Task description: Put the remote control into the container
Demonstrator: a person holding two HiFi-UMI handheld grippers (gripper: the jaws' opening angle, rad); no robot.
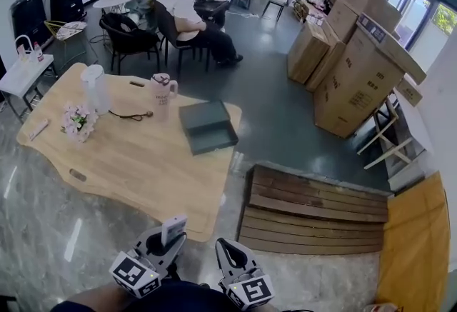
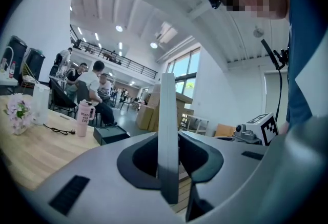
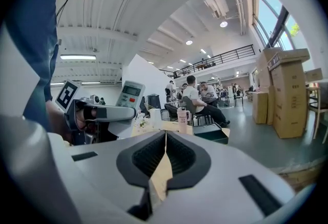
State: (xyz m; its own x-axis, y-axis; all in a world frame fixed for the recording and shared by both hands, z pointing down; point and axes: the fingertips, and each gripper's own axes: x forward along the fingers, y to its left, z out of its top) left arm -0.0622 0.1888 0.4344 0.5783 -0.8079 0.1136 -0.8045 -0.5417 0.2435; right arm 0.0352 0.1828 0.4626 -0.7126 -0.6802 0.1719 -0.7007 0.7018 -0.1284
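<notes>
- Remote control [image 2: 167, 130] clamped upright in the left gripper [image 1: 166, 242]. It shows edge-on in the left gripper view, with a pad pressed to each face and its upper end standing well above the jaws.
- Right gripper view shows the remote's face from the side: pale body, small display at the top, and a red button below it.
- Right gripper [image 1: 227, 248]: jaws brought together, with nothing between them.
- Pose: both grippers are held low and close to the person's body, side by side but apart, with the left slightly ahead. Each points nearly level, tipped a little down, toward the counter [image 1: 143, 168]. The marker cubes sit at the rear, nearest the person.
- Both grippers are off the near edge of the counter, over the floor; neither is above the wood.
- Container [image 1: 213, 138]: dark, shallow and open, at the counter's far right corner, well apart from the held remote.
- Other items on the counter are a pink tumbler [image 1: 163, 93] just left of the container, a white jug [image 1: 93, 87], a bunch of flowers [image 1: 77, 121], and a dark cable [image 1: 132, 116] between the flowers and the tumbler.
- Wooden pallet [image 1: 314, 207] lies on the floor right of the counter.
</notes>
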